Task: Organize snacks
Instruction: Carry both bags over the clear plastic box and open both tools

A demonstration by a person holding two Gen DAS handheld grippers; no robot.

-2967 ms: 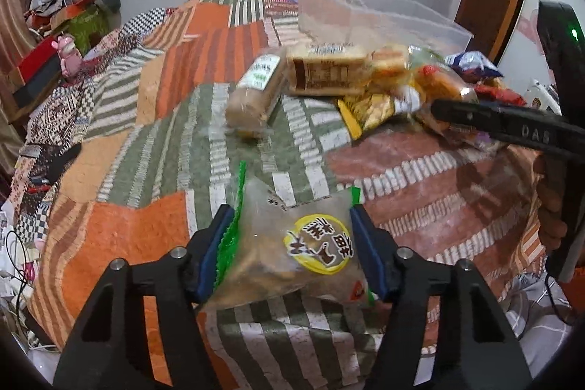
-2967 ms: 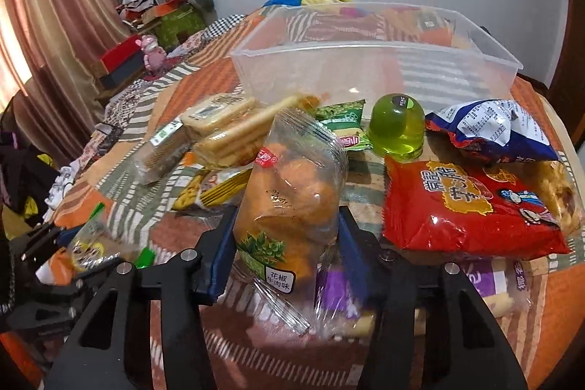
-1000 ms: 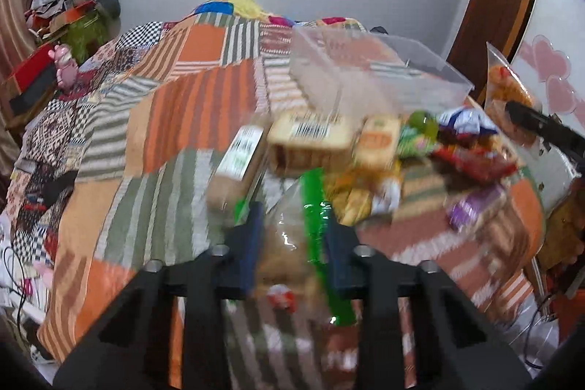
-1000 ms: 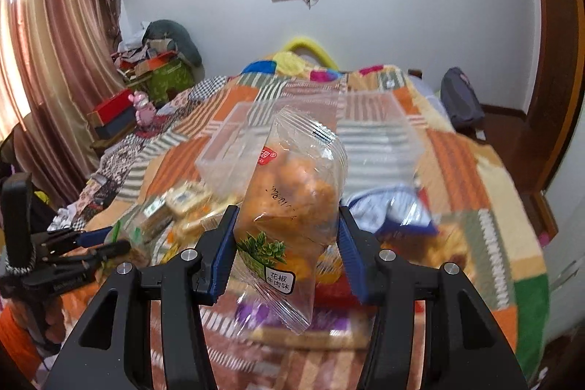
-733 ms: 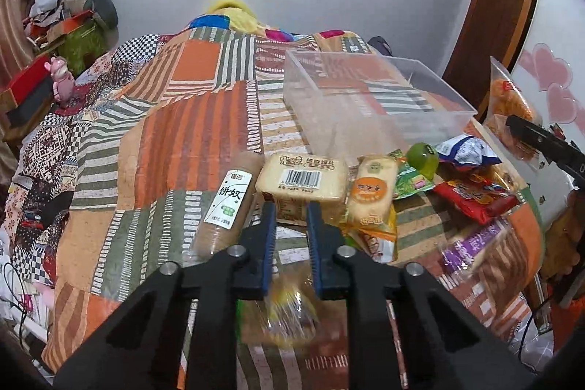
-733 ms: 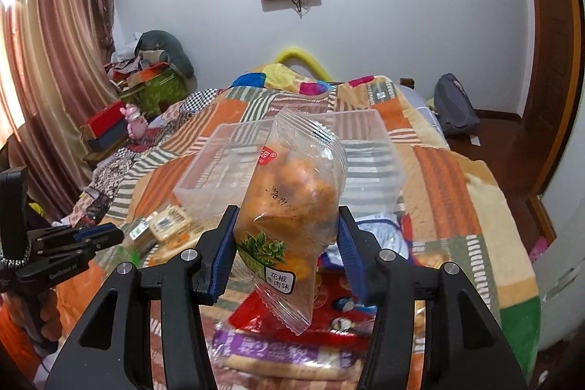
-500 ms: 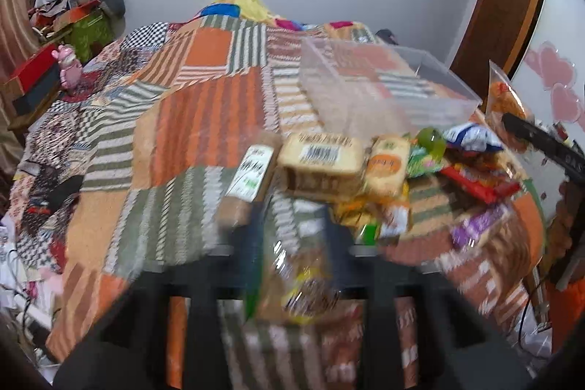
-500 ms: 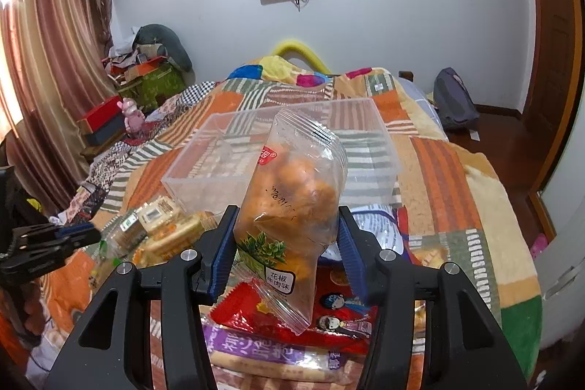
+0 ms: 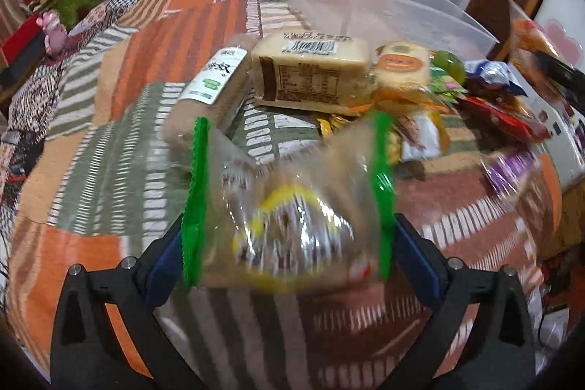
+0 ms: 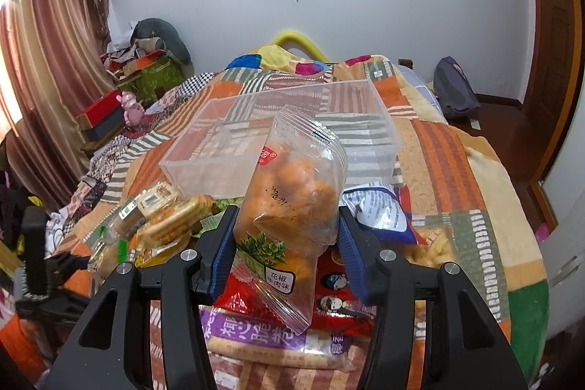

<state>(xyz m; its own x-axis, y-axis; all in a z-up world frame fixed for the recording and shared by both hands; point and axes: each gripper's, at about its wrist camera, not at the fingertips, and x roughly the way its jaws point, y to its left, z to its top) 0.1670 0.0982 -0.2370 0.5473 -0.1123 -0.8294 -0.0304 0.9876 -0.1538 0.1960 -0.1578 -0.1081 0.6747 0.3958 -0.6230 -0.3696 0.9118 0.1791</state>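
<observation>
My left gripper (image 9: 289, 240) is clamped on a clear snack bag with green edges (image 9: 285, 207); the blue pads press both green seams, and the bag is blurred (its yellow label cannot be read). It is held above the patchwork quilt (image 9: 120, 119).

In the left wrist view, at 12 o'clock from this bag lies a rectangular cake pack with a barcode (image 9: 310, 68). At 11 o'clock lies a brown biscuit roll with a white label (image 9: 212, 90), just beside the cake pack. At 1 o'clock sits an orange-labelled pack (image 9: 402, 64), with a green jelly cup (image 9: 448, 61) near it.

My right gripper (image 10: 289, 236) is clamped on a clear bag of orange puffs (image 10: 292, 203), held upright above the pile. In the right wrist view, the clear plastic bin (image 10: 204, 167) stands at 12 o'clock behind this bag, on the quilt. A blue-and-white pouch (image 10: 380, 207) lies at 3 o'clock. A red packet (image 10: 336, 298) and a purple-labelled pack (image 10: 263, 335) lie at 6 o'clock, under the bag's lower end
</observation>
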